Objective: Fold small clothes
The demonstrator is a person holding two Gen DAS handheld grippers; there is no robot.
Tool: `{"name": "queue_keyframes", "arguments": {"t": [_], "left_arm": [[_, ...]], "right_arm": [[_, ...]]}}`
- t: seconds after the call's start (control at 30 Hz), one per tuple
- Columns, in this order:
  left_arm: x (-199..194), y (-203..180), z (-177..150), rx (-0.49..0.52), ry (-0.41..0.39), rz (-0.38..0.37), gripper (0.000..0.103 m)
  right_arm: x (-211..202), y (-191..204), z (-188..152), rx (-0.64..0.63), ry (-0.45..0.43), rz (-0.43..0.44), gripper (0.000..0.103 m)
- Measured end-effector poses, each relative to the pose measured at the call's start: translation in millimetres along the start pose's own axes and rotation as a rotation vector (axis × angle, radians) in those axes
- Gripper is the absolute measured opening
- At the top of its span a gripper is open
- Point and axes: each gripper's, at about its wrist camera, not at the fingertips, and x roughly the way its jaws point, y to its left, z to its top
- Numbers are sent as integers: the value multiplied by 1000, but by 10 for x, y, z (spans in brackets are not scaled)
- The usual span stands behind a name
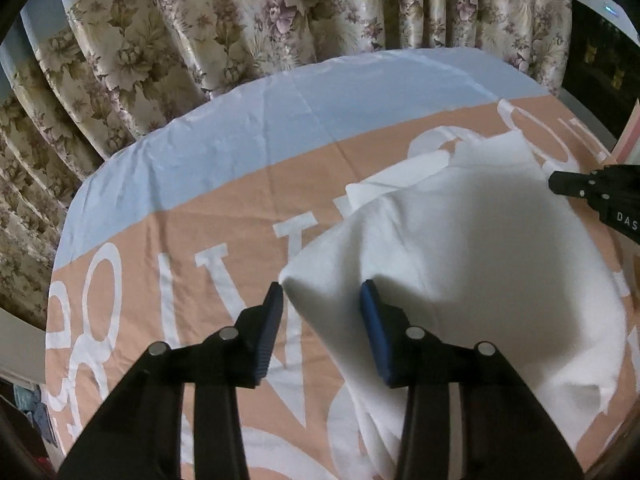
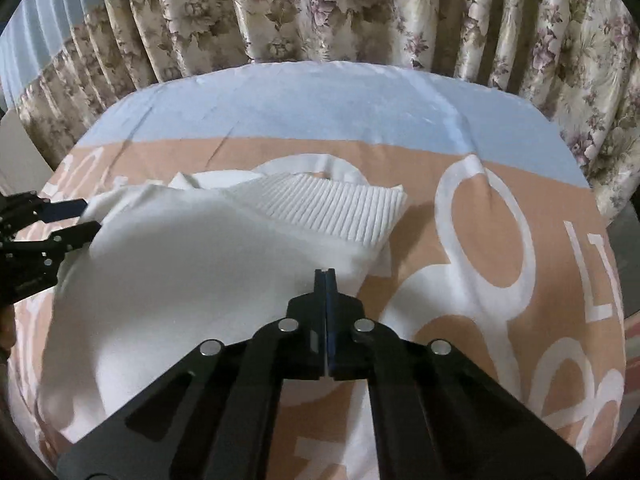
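White cloth point(image 1: 460, 248) fills the right half of my left view, a small garment bunched on the table point(image 1: 240, 208), which wears a peach cover with big white letters and a pale blue band at the far side. My left tongs point(image 1: 322, 300) stand apart with a corner of the cloth between the blue pads; the left pad just touches the corner's tip, the right pad sits over the fabric, and I cannot see them pinching it. My right tongs point(image 1: 560, 184) poke in from the right edge, at the cloth's far side. Flowered curtains point(image 1: 200, 20) hang behind.

From my right view, the right tongs point(image 2: 325, 274) are clenched, pads together at the garment's right edge; whether fabric is caught between them I cannot tell. A ribbed band point(image 2: 332, 208) of the garment lies folded over beyond them. The left tongs point(image 2: 86, 218) reach in at the left, jaws parted at the cloth's edge.
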Motion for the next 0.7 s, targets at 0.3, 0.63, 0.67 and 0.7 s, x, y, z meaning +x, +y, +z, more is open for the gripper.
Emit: {"name": "queue_keyframes", "arguments": {"t": [0.3, 0.63, 0.67, 0.7], "left_arm": [[-771, -15, -372, -120, -78, 52, 100], [-1102, -94, -1056, -300, -39, 123, 101], [-1138, -123, -1108, -305, -43, 110, 101], [-1158, -138, -1132, -311, -47, 101, 101]], "right_arm": [[-805, 318, -261, -17, -111, -17, 88], [-1180, 672, -910, 47, -141, -104, 100], [-1203, 695, -963, 41, -152, -124, 100], [-1208, 714, -999, 31, -149, -136, 100]]}}
